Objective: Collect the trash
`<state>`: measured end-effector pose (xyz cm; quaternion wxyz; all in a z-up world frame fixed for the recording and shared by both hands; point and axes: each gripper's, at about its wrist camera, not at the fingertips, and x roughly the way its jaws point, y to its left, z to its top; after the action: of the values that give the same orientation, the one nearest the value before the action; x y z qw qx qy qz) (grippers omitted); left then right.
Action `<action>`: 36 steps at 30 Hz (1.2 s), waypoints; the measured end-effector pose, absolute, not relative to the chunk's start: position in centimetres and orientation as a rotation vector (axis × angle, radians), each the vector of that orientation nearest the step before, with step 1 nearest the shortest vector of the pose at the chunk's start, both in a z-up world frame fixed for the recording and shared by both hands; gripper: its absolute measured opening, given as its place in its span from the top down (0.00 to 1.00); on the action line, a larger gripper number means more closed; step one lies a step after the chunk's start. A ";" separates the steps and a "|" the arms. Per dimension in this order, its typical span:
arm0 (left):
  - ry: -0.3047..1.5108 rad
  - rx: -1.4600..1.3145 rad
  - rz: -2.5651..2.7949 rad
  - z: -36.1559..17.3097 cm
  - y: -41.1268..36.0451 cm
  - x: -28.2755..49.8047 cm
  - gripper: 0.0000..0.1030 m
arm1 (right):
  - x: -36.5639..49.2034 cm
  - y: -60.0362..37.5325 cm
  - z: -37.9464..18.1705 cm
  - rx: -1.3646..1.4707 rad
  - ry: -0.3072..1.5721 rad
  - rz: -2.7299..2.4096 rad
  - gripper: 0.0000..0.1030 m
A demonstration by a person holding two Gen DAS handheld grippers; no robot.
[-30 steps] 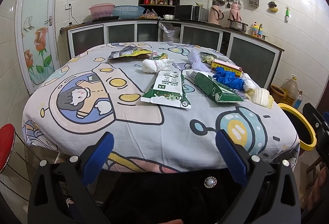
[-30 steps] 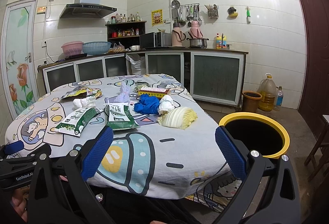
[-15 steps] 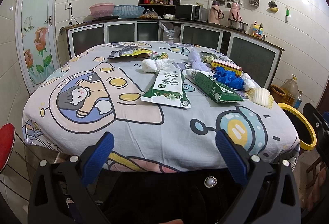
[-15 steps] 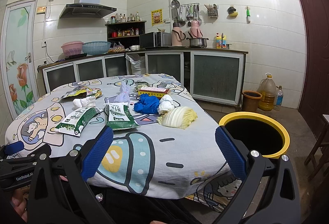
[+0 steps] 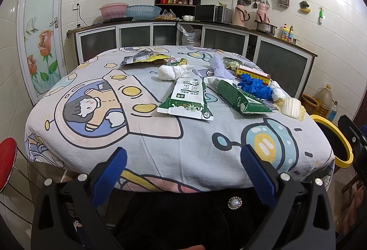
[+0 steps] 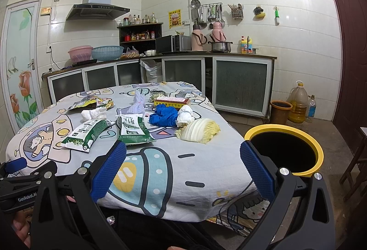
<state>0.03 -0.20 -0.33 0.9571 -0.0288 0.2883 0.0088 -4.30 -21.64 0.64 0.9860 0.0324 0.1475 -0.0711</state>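
Note:
Trash lies on the cartoon tablecloth [image 5: 160,142]: a white-green wrapper [image 5: 187,98] [image 6: 86,133], a dark green wrapper [image 5: 238,97] [image 6: 133,129], blue gloves [image 5: 254,87] [image 6: 164,116], a cabbage piece [image 5: 290,108] [image 6: 198,130], white tissue wads [image 5: 172,72], a yellow-red box [image 6: 172,101] and a yellow wrapper [image 5: 144,58]. A yellow-rimmed trash bin [image 6: 284,149] [image 5: 332,142] stands right of the table. My left gripper [image 5: 183,172] is open and empty at the near table edge. My right gripper [image 6: 183,169] is open and empty, between table corner and bin.
Kitchen cabinets [image 6: 240,87] and a counter run along the back wall. A brown pot [image 6: 281,111], an oil jug [image 6: 298,103] and a bottle stand on the floor at right. A red stool [image 5: 6,158] is at the left. A wooden stool [image 6: 357,158] is at the far right.

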 end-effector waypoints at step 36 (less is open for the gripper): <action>0.667 -0.147 -0.088 -1.9 1.1 1.4 0.07 | -0.3 -26.1 1.3 0.155 0.449 -0.083 0.07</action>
<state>1.37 1.14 -1.90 0.9413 -0.0719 0.3270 -0.0429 -0.33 -26.14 1.30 0.9711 0.0767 0.2222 -0.0411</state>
